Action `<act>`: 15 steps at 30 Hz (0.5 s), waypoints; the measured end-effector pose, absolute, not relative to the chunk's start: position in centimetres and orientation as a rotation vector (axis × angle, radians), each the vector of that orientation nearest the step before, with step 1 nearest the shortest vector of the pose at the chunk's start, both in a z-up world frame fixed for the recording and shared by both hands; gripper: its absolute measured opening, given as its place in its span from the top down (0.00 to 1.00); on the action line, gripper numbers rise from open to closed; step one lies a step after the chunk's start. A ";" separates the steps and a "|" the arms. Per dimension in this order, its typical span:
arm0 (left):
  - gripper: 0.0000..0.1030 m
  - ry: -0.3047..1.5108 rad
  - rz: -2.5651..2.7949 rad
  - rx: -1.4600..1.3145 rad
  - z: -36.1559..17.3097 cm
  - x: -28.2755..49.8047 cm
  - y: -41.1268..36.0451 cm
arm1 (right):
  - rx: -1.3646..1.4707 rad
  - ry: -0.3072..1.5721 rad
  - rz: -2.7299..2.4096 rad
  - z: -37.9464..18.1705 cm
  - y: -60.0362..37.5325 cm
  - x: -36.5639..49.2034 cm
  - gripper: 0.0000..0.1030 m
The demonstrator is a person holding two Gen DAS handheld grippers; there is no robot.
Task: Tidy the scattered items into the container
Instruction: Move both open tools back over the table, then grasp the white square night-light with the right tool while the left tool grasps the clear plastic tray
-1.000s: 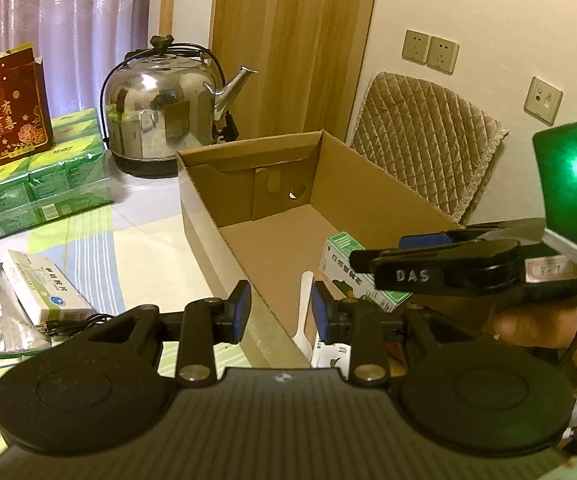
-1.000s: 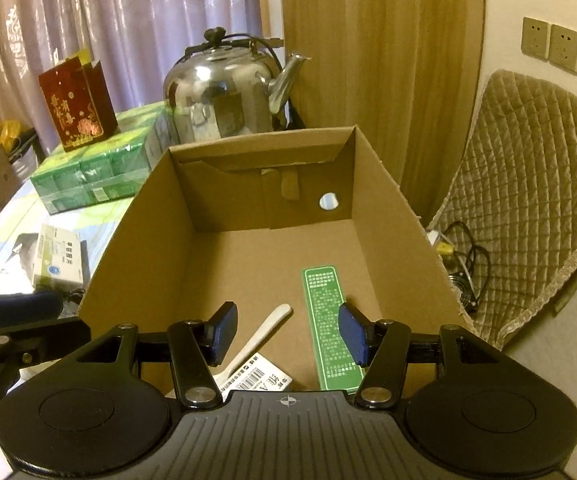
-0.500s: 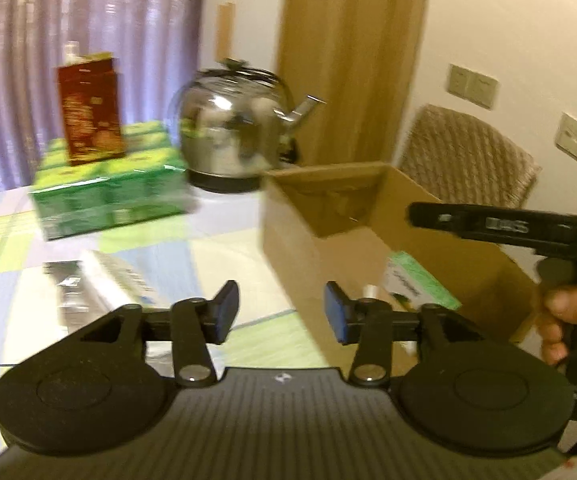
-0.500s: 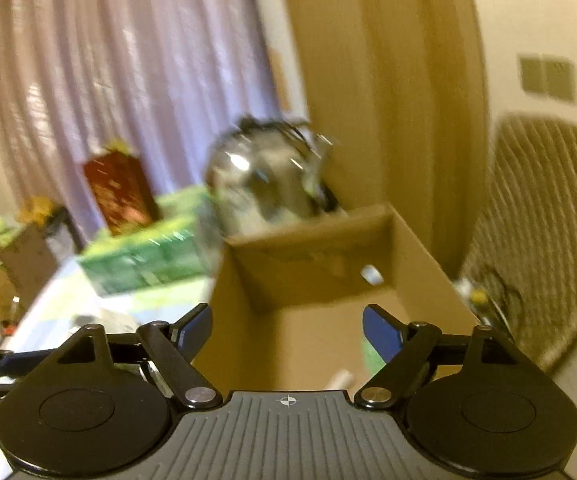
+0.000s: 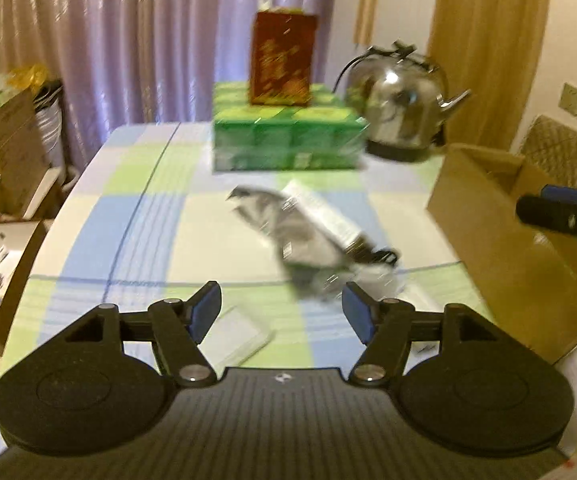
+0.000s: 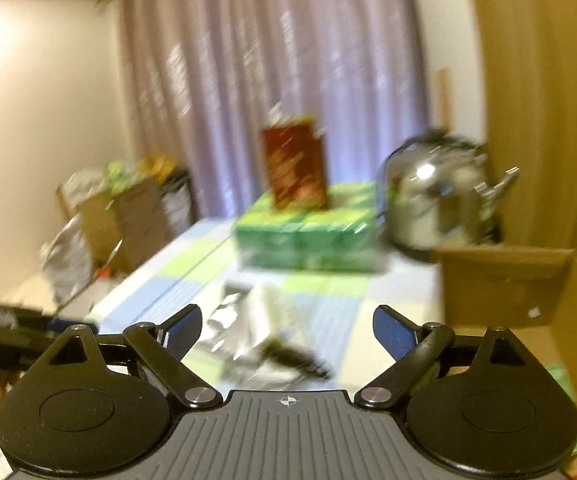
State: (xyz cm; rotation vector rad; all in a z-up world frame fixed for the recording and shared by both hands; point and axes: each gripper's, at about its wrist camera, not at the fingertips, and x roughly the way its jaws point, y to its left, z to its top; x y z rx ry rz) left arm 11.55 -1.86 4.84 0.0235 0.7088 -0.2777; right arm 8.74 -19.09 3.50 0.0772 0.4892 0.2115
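silver foil pouch (image 5: 288, 232) lies blurred beside white carton (image 5: 322, 210) on checked tablecloth (image 5: 136, 208).

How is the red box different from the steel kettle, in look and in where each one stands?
The red box is tall, flat-sided and matte; the steel kettle is round and shiny, with a spout and a black handle. The red box stands on the green packs, while the kettle stands beside those packs, on the table. Both are upright, at the table's far end.

No lettering can be read: both views are blurred. The red box (image 5: 281, 62) on the green packs (image 5: 288, 138) at the counter's far edge bears gold marks, perhaps characters, too smeared to make out.
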 end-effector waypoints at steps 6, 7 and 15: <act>0.40 0.729 -0.295 0.057 3.8 12.0 -0.9 | -0.019 0.619 0.256 -0.7 -15.2 9.8 0.13; 0.40 0.735 -0.309 0.076 3.5 12.1 -0.9 | -0.028 0.639 0.252 -1.3 -15.0 10.0 0.13; 0.40 0.798 -0.333 0.082 1.5 13.2 0.4 | 0.083 0.727 0.212 -3.7 -16.8 11.5 0.13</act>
